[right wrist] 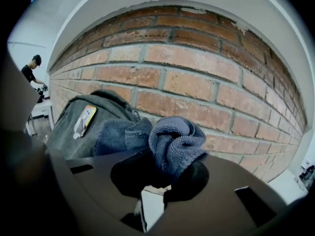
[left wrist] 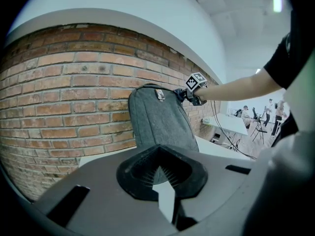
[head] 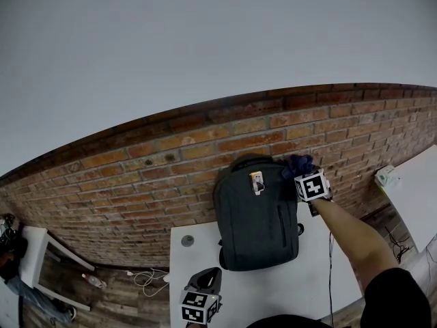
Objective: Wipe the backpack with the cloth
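A dark grey backpack (head: 256, 224) stands upright on the white table (head: 321, 279), leaning against the brick wall (head: 136, 183). My right gripper (head: 302, 173) is at the backpack's top right corner, shut on a bunched blue-grey cloth (head: 298, 163). In the right gripper view the cloth (right wrist: 174, 141) bulges out of the right gripper (right wrist: 157, 173) and drapes against the backpack (right wrist: 74, 127) near its yellow tag. My left gripper (head: 207, 275) hovers low over the table in front of the backpack (left wrist: 160, 124), shut and holding nothing (left wrist: 160, 173).
A small round grey disc (head: 187, 240) lies on the table left of the backpack. Another white table (head: 416, 190) stands to the right. A white stool (head: 34, 251) and loose cables (head: 147, 277) are on the floor at left. People (left wrist: 246, 113) stand far off.
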A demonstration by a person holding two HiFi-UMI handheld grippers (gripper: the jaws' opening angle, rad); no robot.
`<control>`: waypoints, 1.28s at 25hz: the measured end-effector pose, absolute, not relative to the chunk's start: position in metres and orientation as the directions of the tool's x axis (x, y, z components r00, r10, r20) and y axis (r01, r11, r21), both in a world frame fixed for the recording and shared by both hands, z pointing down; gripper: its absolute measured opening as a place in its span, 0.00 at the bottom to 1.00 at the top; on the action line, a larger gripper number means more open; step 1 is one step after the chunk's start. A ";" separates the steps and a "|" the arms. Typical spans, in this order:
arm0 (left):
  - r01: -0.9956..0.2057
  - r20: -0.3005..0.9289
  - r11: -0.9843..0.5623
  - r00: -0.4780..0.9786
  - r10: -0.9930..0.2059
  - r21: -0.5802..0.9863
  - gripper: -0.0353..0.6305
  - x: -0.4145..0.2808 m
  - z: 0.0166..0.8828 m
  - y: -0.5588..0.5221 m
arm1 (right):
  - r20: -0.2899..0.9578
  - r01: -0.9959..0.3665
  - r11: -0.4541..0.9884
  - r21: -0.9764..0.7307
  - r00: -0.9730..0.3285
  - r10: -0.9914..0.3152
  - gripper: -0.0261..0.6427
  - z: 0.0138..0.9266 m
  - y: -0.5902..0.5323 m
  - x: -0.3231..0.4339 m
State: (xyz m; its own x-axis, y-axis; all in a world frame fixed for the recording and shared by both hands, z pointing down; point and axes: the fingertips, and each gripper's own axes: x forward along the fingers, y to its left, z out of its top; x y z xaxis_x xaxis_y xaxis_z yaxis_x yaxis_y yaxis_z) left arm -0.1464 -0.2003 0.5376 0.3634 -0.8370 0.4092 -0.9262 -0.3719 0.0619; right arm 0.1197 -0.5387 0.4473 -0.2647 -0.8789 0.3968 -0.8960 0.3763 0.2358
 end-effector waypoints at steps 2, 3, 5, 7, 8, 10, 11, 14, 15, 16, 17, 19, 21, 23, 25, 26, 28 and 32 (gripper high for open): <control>-0.923 0.407 -0.380 0.371 -0.835 0.061 0.03 -0.143 0.537 -0.201 | 0.425 -0.899 0.371 0.233 -0.249 -0.870 0.11 0.462 -0.532 0.128; -0.921 0.406 -0.384 0.374 -0.834 0.060 0.03 -0.142 0.537 -0.201 | 0.442 -0.900 0.371 0.229 -0.243 -0.863 0.11 0.470 -0.529 0.132; -0.920 0.406 -0.387 0.377 -0.832 0.061 0.03 -0.141 0.537 -0.202 | 0.472 -0.901 0.375 0.219 -0.239 -0.849 0.11 0.485 -0.524 0.137; -0.919 0.406 -0.390 0.379 -0.831 0.061 0.03 -0.141 0.537 -0.203 | 0.483 -0.902 0.377 0.209 -0.240 -0.842 0.11 0.494 -0.521 0.139; -0.918 0.407 -0.392 0.381 -0.830 0.059 0.03 -0.140 0.537 -0.203 | 0.481 -0.903 0.376 0.206 -0.241 -0.843 0.11 0.495 -0.521 0.139; -0.916 0.407 -0.396 0.385 -0.828 0.059 0.03 -0.138 0.537 -0.203 | 0.466 -0.905 0.372 0.204 -0.244 -0.850 0.11 0.490 -0.522 0.139; -0.916 0.407 -0.396 0.385 -0.828 0.060 0.03 -0.138 0.537 -0.203 | 0.453 -0.906 0.371 0.204 -0.248 -0.856 0.11 0.485 -0.524 0.137; -0.919 0.408 -0.390 0.380 -0.830 0.064 0.03 -0.142 0.539 -0.202 | 0.390 -0.905 0.379 0.196 -0.283 -0.876 0.11 0.461 -0.530 0.128; -0.920 0.408 -0.387 0.379 -0.830 0.065 0.03 -0.143 0.539 -0.201 | 0.371 -0.901 0.386 0.195 -0.297 -0.880 0.11 0.452 -0.532 0.123; -0.920 0.408 -0.386 0.378 -0.831 0.067 0.03 -0.143 0.539 -0.201 | 0.356 -0.896 0.398 0.199 -0.312 -0.881 0.11 0.444 -0.534 0.117; -0.921 0.407 -0.384 0.377 -0.832 0.069 0.03 -0.144 0.539 -0.201 | 0.343 -0.887 0.412 0.208 -0.328 -0.880 0.11 0.436 -0.536 0.110; -0.923 0.407 -0.378 0.373 -0.834 0.072 0.03 -0.145 0.540 -0.200 | 0.323 -0.870 0.439 0.226 -0.358 -0.876 0.11 0.421 -0.540 0.097; -0.926 0.408 -0.370 0.366 -0.836 0.073 0.03 -0.148 0.542 -0.199 | 0.311 -0.854 0.470 0.222 -0.395 -0.864 0.11 0.408 -0.544 0.082; -0.931 0.412 -0.356 0.354 -0.839 0.075 0.03 -0.153 0.545 -0.198 | 0.306 -0.832 0.514 0.209 -0.443 -0.842 0.11 0.397 -0.545 0.064; -0.937 0.412 -0.340 0.342 -0.844 0.079 0.03 -0.159 0.546 -0.197 | 0.305 -0.805 0.551 0.221 -0.480 -0.823 0.11 0.390 -0.545 0.044; -0.939 0.410 -0.333 0.336 -0.848 0.081 0.03 -0.161 0.546 -0.196 | 0.305 -0.792 0.565 0.230 -0.493 -0.815 0.11 0.387 -0.544 0.034; -0.944 0.410 -0.320 0.325 -0.853 0.083 0.03 -0.166 0.546 -0.194 | 0.304 -0.772 0.586 0.247 -0.513 -0.803 0.11 0.385 -0.540 0.016; -0.949 0.414 -0.302 0.311 -0.856 0.088 0.03 -0.173 0.550 -0.192 | 0.285 -0.724 0.604 0.332 -0.534 -0.796 0.11 0.385 -0.530 -0.018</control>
State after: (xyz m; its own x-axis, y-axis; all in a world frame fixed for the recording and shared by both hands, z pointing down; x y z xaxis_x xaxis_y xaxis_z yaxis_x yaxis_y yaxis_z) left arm -0.1727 -0.1916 0.5500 0.3108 -0.8555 0.4141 -0.9491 -0.3023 0.0879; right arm -0.0181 -0.5304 0.3851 -0.5336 -0.7963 0.2849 -0.7242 0.6042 0.3323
